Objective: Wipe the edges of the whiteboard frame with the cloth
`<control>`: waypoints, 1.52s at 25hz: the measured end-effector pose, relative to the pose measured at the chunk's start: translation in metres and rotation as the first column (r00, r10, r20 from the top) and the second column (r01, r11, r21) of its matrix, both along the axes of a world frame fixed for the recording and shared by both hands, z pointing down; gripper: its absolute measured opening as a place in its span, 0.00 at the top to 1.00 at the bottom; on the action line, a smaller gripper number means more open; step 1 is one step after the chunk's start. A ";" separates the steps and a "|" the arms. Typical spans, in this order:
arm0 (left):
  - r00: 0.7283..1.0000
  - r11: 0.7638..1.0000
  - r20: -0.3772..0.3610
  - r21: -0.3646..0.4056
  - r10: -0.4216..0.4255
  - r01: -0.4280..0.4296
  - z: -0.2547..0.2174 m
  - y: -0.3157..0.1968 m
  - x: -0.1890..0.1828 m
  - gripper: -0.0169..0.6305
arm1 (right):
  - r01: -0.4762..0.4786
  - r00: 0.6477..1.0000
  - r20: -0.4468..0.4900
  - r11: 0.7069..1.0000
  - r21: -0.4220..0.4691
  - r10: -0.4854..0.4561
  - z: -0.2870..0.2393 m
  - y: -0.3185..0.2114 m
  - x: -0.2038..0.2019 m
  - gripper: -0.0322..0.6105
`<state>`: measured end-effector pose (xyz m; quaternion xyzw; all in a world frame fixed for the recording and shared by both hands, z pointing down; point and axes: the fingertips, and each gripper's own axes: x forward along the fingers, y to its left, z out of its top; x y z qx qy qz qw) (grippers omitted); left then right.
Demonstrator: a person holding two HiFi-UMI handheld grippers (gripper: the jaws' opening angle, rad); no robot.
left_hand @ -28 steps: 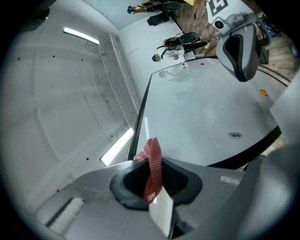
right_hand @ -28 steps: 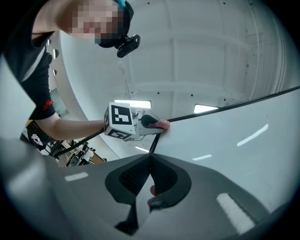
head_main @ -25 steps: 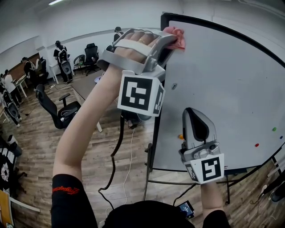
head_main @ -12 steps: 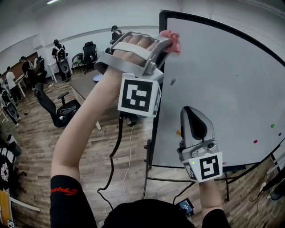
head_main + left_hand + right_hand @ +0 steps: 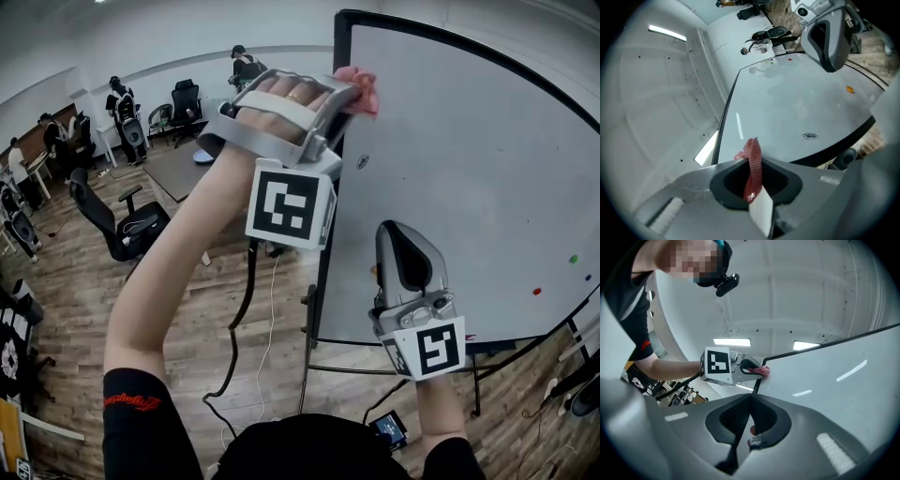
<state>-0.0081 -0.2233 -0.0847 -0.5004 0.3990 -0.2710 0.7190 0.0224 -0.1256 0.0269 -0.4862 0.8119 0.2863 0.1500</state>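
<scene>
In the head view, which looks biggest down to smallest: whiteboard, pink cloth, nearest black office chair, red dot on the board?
1. black-framed white whiteboard
2. black office chair, though it stands farther from the camera
3. crumpled pink cloth
4. small red dot

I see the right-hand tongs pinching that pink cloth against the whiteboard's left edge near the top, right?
Wrong hand: it is the left tongs that pinch the pink mesh cloth against the left edge of the black-framed whiteboard near the top, as the head view shows.

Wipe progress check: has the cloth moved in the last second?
Yes: the cloth slid slightly down the left edge of the whiteboard frame, away from its top corner.
</scene>
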 end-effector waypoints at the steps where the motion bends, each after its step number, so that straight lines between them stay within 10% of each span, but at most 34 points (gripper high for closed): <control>1: 1.000 1.000 0.000 -0.002 0.001 -0.001 0.000 0.000 0.001 0.89 | 0.000 1.000 0.001 1.000 -0.002 0.000 0.000 0.000 0.000 0.95; 38: 0.999 0.999 0.037 -0.031 -0.026 0.027 0.031 0.002 -0.002 0.89 | 0.025 1.000 0.017 0.996 -0.081 -0.023 0.006 -0.007 -0.001 0.95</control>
